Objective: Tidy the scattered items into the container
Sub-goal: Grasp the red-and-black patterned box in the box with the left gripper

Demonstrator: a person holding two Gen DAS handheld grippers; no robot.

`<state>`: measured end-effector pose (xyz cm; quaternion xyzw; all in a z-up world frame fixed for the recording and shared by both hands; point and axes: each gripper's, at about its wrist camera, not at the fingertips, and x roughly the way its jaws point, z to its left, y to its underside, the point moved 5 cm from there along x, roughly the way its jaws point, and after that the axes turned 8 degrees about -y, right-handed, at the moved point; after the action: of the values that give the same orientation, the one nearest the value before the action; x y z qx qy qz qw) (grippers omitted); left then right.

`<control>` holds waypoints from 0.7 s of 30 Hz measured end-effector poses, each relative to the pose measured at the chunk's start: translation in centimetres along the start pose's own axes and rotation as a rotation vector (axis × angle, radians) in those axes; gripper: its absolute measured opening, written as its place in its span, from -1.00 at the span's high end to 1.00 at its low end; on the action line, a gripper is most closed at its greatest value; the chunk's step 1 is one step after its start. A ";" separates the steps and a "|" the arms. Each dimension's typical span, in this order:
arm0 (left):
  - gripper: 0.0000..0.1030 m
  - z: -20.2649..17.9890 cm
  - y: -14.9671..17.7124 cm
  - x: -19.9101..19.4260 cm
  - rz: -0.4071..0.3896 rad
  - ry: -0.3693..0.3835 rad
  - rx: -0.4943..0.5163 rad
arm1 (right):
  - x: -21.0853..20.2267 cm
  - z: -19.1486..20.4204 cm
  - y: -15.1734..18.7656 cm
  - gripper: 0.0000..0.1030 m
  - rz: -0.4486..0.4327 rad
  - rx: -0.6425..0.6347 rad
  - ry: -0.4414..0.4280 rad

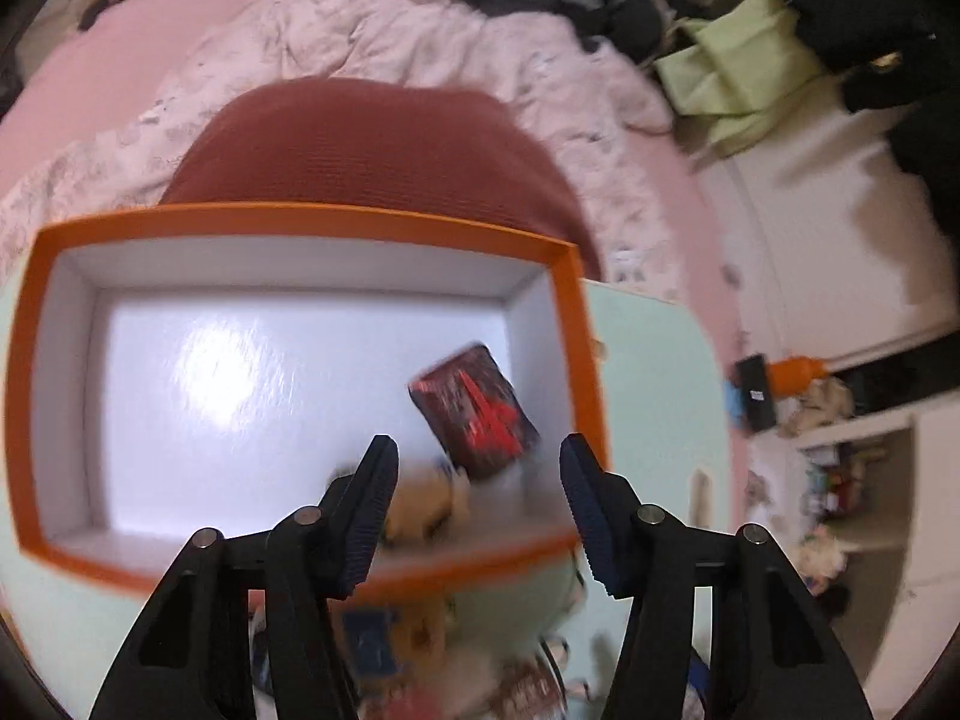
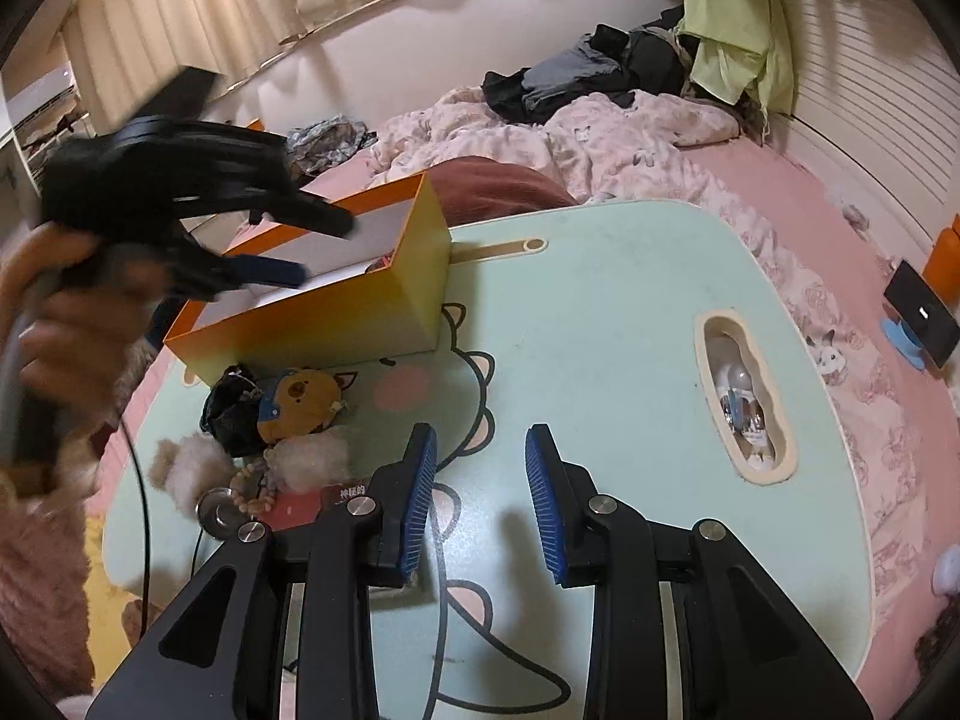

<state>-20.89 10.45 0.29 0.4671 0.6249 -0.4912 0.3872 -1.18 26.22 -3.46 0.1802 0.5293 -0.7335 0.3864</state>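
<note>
The left gripper [image 1: 480, 498], spread and empty, is hovering over the box [image 1: 576, 312] holding a red pack [image 1: 474, 414]; the right gripper [image 2: 480, 480], parted and empty, is waiting lower centre, and next is fetching the toys [image 2: 300, 402] at lower left.

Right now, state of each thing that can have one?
Orange cardboard box: lidless, upright on the table.
Dark red packet: inside the box, near its right wall.
Left gripper: over the box, jaws apart, empty.
Right gripper: jaws apart, empty.
Brown plush toy: on the table, outside the box.
</note>
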 end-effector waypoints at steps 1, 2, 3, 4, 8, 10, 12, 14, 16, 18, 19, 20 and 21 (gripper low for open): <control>-0.06 0.0 -0.1 0.7 0.006 -0.024 -0.016 | 0.0 -0.1 0.1 0.37 0.001 0.005 -0.004; -0.06 0.1 -0.3 1.1 0.012 -0.032 -0.034 | 0.0 -0.2 0.1 0.37 0.001 0.009 -0.005; -0.06 0.0 -0.4 1.6 0.022 -0.028 -0.054 | 0.0 -0.3 0.1 0.37 0.000 0.012 -0.007; -0.06 -0.1 -0.5 2.1 0.034 -0.022 -0.065 | -0.1 -0.3 0.1 0.37 -0.001 0.013 -0.009; -0.06 -0.8 -0.6 3.7 0.054 -0.048 -0.076 | -0.1 -0.4 0.3 0.37 -0.001 0.019 -0.015; -0.06 -1.2 -0.4 3.9 0.037 -0.076 -0.055 | 0.0 -0.5 0.3 0.37 0.003 0.024 -0.019; -0.07 -1.5 0.0 4.2 0.033 -0.080 -0.019 | 0.0 -0.4 0.4 0.37 0.005 0.024 -0.021; -0.03 -1.5 0.0 4.0 0.041 -0.087 0.017 | 0.0 -0.3 0.5 0.37 0.005 0.021 -0.021; 0.01 -0.9 0.2 3.9 0.049 -0.120 0.037 | -0.1 -0.2 0.6 0.37 0.006 0.019 -0.020; 0.02 -0.1 0.1 3.7 0.053 -0.138 0.040 | -0.1 -0.2 0.7 0.37 0.007 0.020 -0.019; 0.02 0.3 0.0 3.6 0.055 -0.142 0.041 | -0.1 -0.3 0.7 0.37 0.008 0.022 -0.018; 0.02 0.6 -0.1 3.5 0.058 -0.145 0.038 | 0.0 -0.3 0.7 0.37 0.011 0.024 -0.018; 0.02 1.2 -0.2 3.5 0.060 -0.150 0.030 | 0.1 -0.4 0.7 0.37 0.014 0.026 -0.018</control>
<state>-22.01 10.00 -3.16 0.4532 0.5724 -0.5226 0.4404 -0.79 26.44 -4.10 0.1822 0.5149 -0.7392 0.3939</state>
